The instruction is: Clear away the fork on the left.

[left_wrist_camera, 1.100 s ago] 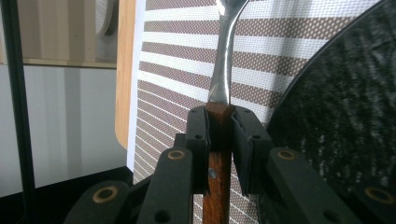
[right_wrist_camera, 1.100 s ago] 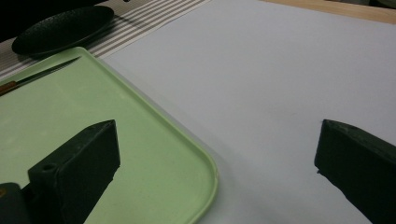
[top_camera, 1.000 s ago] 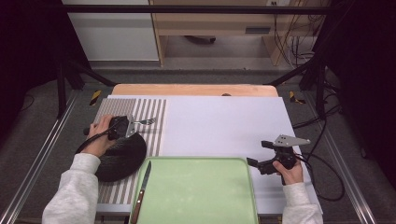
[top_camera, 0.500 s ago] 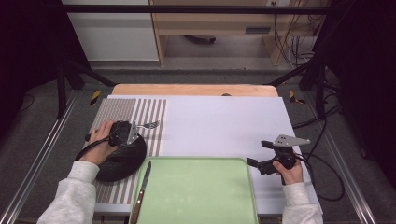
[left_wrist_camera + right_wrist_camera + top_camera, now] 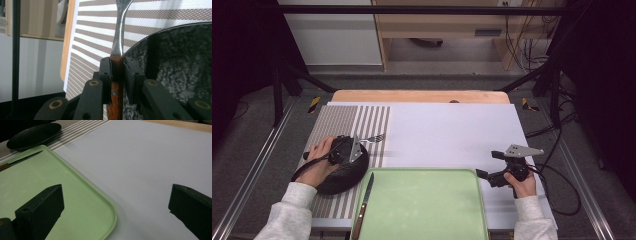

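Observation:
My left gripper [image 5: 346, 151] [image 5: 117, 68] is shut on the wooden handle of a fork [image 5: 373, 138] [image 5: 119, 32], whose tines point right over the striped placemat [image 5: 342, 120]. It hovers above the far rim of a black speckled plate [image 5: 339, 177] [image 5: 180, 65] [image 5: 35, 133]. A knife [image 5: 363, 202] [image 5: 20, 160] with a wooden handle lies along the left edge of the green tray [image 5: 422, 205] [image 5: 82, 195]. My right gripper [image 5: 484, 174] [image 5: 116, 207] is open at the tray's right corner, above the white table surface, holding nothing.
The white sheet [image 5: 452, 130] covers the middle and right of the table, with a wooden board edge [image 5: 417, 96] behind it. A cable [image 5: 562, 200] trails from the right gripper toward the table's right edge.
My left gripper, with the fork, has drawn back toward me and a little right, from the placemat to above the black plate. The right gripper has stayed still.

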A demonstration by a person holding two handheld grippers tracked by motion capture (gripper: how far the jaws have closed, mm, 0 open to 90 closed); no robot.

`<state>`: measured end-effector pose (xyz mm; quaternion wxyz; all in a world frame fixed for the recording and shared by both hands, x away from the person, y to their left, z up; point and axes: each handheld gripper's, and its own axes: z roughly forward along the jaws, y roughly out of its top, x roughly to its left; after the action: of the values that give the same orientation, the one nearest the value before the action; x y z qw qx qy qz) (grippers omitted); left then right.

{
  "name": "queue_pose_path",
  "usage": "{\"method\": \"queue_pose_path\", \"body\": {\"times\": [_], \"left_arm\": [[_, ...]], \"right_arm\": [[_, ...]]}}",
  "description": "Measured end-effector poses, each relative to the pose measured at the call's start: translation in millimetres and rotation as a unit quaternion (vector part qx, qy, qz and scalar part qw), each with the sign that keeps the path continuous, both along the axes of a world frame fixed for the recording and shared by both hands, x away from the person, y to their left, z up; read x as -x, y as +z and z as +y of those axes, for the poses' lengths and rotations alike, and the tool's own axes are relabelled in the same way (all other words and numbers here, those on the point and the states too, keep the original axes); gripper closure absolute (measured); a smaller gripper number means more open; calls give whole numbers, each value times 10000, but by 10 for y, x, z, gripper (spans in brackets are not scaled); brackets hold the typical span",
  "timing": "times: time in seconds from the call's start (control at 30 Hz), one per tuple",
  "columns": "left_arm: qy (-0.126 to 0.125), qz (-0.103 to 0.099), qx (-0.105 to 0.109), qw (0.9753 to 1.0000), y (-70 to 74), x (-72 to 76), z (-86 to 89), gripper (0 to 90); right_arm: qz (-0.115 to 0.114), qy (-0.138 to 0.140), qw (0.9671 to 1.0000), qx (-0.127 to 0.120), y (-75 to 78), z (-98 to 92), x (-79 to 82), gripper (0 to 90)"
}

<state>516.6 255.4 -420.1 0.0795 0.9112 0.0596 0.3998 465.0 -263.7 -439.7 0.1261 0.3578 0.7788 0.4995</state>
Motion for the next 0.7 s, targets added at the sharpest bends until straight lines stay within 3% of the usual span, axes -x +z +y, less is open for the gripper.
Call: {"method": "queue_pose_path", "body": {"times": [0.7], "left_arm": [[490,246,424,9976,56,344,-153,769]], "right_arm": [[2,1,10000,-3,0,5,2,5]]}}
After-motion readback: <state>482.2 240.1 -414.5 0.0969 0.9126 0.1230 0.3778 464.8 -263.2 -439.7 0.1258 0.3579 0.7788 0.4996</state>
